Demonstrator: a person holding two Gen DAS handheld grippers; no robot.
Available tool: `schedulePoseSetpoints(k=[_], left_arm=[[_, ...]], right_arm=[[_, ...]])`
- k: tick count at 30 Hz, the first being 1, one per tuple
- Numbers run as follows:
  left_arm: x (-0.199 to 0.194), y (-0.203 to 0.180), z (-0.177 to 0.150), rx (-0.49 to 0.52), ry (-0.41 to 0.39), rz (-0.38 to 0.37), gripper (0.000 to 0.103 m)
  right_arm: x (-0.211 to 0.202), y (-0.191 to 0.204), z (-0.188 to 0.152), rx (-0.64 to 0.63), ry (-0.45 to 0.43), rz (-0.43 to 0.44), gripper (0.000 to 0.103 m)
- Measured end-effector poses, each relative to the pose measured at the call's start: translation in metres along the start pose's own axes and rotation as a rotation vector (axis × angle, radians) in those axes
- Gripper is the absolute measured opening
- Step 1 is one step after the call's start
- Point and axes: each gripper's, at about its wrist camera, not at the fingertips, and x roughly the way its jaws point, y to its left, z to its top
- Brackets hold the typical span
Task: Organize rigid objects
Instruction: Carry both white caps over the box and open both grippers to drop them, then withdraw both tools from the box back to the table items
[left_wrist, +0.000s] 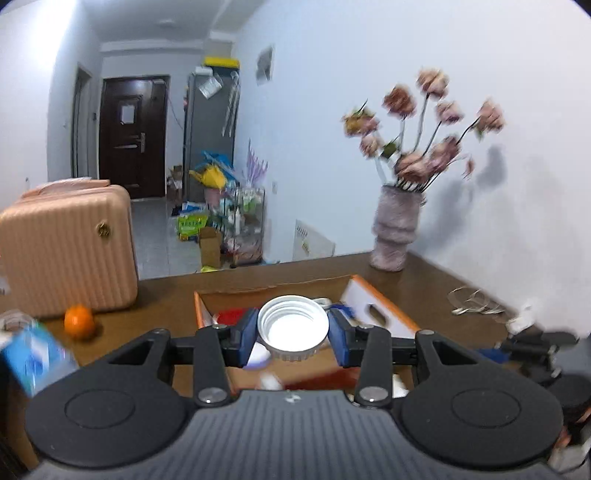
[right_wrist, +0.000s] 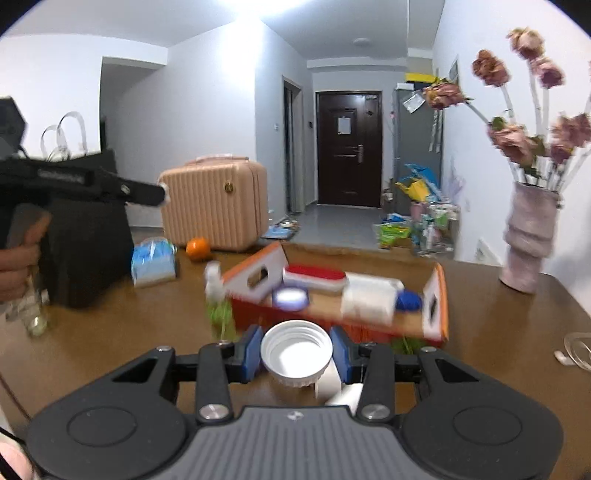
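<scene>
My left tool (left_wrist: 293, 334) grips a white cap (left_wrist: 293, 328); right tool (right_wrist: 296, 354) grips another white cap (right_wrist: 296, 352); box (right_wrist: 437, 295) at twelve o'clock.

White walls (right_wrist: 207, 110), ceiling light glaring up top; dark brown door (right_wrist: 349, 147) at hallway end; grey tiled floor (left_wrist: 162, 240); grey fridge (left_wrist: 208, 136) with clutter at its base; brown wooden table (right_wrist: 498, 325); pink ribbed suitcase (left_wrist: 70, 251); vase of dried flowers (left_wrist: 397, 229).
</scene>
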Motion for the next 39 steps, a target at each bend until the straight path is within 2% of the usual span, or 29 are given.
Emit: schedulePoseSetpoints(k=[3,4,6,9,15,19,21,22,24,28,31,33,39], left_arm=[[0.064,0.021,0.019,0.051,0.088,-0.007,0.041],[0.086,0.03,0.02,0.032,0.13,-0.019,0.041],[0.126,0.045,0.014,-0.001,0.216,-0.052,0.041],[0.17,0.064,-0.006,-0.05,0.29,-0.064,0.041],[0.22,0.087,-0.037,-0.081,0.417,-0.111,0.041],[0.222,0.087,-0.044,-0.057,0.415,-0.127,0.044],[0.22,0.082,-0.043,-0.049,0.413,-0.131,0.055],[0.218,0.08,-0.042,-0.042,0.408,-0.129,0.057],[0.212,0.08,-0.039,-0.039,0.398,-0.115,0.058],[0.191,0.08,-0.025,-0.055,0.373,-0.079,0.059],[0.159,0.079,-0.012,-0.057,0.329,-0.045,0.064],[0.132,0.075,-0.006,-0.054,0.294,-0.023,0.071],[0.048,0.053,-0.009,-0.047,0.222,0.055,0.075]], right_arm=[[0.054,-0.023,0.04,0.045,0.029,0.049,0.04],[0.077,-0.03,0.052,0.057,0.043,0.064,0.04],[0.124,-0.044,0.072,0.095,0.092,0.085,0.04],[0.19,-0.063,0.085,0.156,0.176,0.095,0.04],[0.293,-0.073,0.078,0.162,0.34,0.054,0.04],[0.323,-0.067,0.071,0.122,0.404,0.028,0.04],[0.328,-0.063,0.07,0.107,0.411,0.008,0.041],[0.327,-0.062,0.071,0.104,0.405,0.003,0.041],[0.325,-0.059,0.074,0.095,0.395,0.006,0.046],[0.304,-0.06,0.087,0.099,0.363,0.002,0.046],[0.27,-0.06,0.1,0.089,0.323,-0.004,0.049],[0.243,-0.06,0.107,0.076,0.298,-0.017,0.053],[0.145,-0.06,0.115,0.046,0.225,-0.072,0.06]])
